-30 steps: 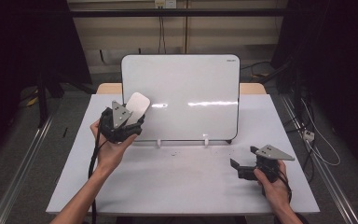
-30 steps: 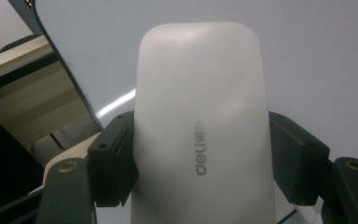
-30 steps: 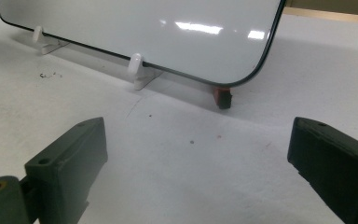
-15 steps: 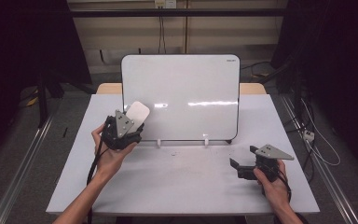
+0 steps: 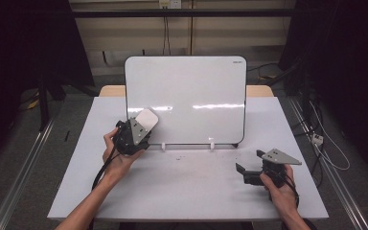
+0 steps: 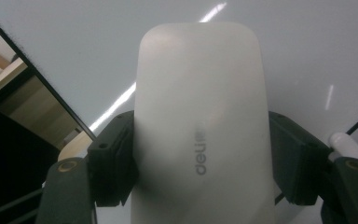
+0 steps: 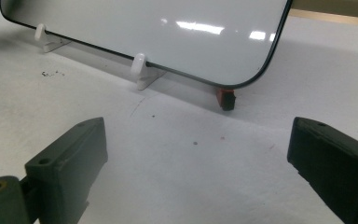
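The left claw (image 5: 143, 125) now sits lower against the upright white rectangular whiteboard with a thin black rim (image 5: 191, 91) than it did a second ago; earlier its load stood well up the board's left part, and now it is down near the board's lower left corner, close above the white bench (image 5: 191, 191); the right claw (image 5: 247, 173) has not shifted, resting near the bench's right edge toward the near right corner, with a hand (image 5: 280, 189) behind it.

The left claw pinches a smooth white rounded plastic whiteboard eraser (image 5: 145, 119) by its two long sides; in the left claw view the black jaws press on the eraser (image 6: 200, 140) from either side, and its far end lies against or just before the board's face, which of the two I cannot tell; the left hand (image 5: 117, 160) grips the claw from below.

On the eraser's back grey raised letters read "deli", running lengthwise along the body (image 6: 199, 163); a small dark mark sits in the whiteboard's top right corner in the high view, too small to read.

The right claw stands spread wide with nothing between its jaws; in the right claw view the bare bench (image 7: 177, 177) shows between them, with the whiteboard (image 7: 168, 32) propped on small white plastic feet (image 7: 140, 70) and a small red-brown block (image 7: 226, 98) under its corner.
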A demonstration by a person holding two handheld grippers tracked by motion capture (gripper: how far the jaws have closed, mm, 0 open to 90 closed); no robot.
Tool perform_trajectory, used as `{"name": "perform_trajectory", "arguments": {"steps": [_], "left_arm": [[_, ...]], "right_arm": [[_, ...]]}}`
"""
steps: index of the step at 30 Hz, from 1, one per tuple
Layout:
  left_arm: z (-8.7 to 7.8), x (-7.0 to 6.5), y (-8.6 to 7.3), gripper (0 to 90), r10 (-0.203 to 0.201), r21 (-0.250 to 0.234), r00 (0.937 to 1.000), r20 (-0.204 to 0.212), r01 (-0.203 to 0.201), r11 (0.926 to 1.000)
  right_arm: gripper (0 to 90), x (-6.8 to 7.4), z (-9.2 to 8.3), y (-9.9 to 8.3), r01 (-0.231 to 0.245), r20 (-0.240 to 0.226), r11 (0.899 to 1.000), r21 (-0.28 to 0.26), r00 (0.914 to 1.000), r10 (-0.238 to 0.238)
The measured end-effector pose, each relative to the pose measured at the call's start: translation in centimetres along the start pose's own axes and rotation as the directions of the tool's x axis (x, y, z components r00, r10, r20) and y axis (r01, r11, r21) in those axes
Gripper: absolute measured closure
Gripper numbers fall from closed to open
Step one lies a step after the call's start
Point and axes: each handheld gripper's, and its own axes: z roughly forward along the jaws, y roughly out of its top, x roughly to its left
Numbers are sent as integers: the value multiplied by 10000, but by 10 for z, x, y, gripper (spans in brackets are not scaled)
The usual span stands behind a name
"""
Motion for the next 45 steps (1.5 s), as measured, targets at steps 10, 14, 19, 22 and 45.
{"name": "perform_trajectory", "arguments": {"steps": [10, 14, 19, 22, 45], "left_arm": [[9, -9, -4, 311, 643, 292, 9973, -343, -633, 9976], [11, -10, -5, 310, 706, 334, 9966, -428, -692, 9970], [11, -9, -5, 308, 633, 317, 9974, -341, -622, 9976], [10, -8, -5, 307, 534, 343, 9981, -303, -524, 9980], [-2, 2, 1, 77, -1390, -250, 9847, 1054, 1423, 9895]], "right_arm": [[48, 0, 1, 0, -43, -15, 10000, -5, 10000, 43], [49, 1, 1, 1, 14, -36, 10000, 6, 10000, -14], [51, 0, 4, 1, 1, -13, 10000, 50, 10000, -1], [50, 2, 4, 2, -1, -41, 10000, 70, 10000, 1], [49, 0, 1, 0, 31, 2, 10000, 57, 10000, -31]]}}
